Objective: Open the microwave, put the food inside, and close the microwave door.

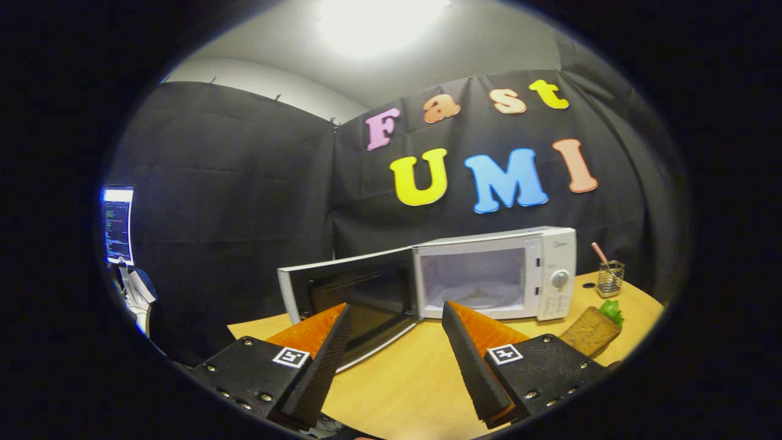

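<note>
A white microwave stands on the wooden table, beyond my fingers. Its door is swung wide to the left, and the pale cavity with a glass turntable shows. The food, a brown slice of bread with a green leaf at its far end, lies on the table to the right of my right finger, in front of the microwave's control panel. My gripper is open, above the table and short of the microwave, with nothing between its fingers.
A small wire-mesh holder with a pink stick in it stands on the table right of the microwave. A lit screen sits far off to the left beyond the table's edge. Black cloth walls the booth behind.
</note>
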`<state>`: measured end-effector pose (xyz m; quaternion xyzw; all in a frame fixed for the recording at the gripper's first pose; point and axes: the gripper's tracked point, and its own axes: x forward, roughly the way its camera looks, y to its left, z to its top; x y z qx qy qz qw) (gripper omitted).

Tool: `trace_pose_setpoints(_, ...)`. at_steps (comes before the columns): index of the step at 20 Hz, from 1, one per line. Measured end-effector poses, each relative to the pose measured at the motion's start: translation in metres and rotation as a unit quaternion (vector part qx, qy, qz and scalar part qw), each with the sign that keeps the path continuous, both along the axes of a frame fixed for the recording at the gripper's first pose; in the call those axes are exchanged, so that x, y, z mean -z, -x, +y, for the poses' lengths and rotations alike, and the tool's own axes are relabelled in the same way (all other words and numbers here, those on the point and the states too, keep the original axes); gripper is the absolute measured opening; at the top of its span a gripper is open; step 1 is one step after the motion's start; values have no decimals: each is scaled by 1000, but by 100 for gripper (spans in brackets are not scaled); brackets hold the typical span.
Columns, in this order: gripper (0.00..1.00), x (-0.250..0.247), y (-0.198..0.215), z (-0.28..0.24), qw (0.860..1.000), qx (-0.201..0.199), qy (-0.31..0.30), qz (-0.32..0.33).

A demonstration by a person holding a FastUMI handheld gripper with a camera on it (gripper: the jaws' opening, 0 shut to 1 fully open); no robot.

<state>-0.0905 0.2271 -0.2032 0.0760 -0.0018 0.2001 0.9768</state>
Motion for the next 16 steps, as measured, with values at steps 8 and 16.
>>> trace_pose_setpoints(8,92,14,-11,-155,987,162,-1,4)
trace_pose_setpoints(16,88,74,-33,-221,975,207,-36,67)
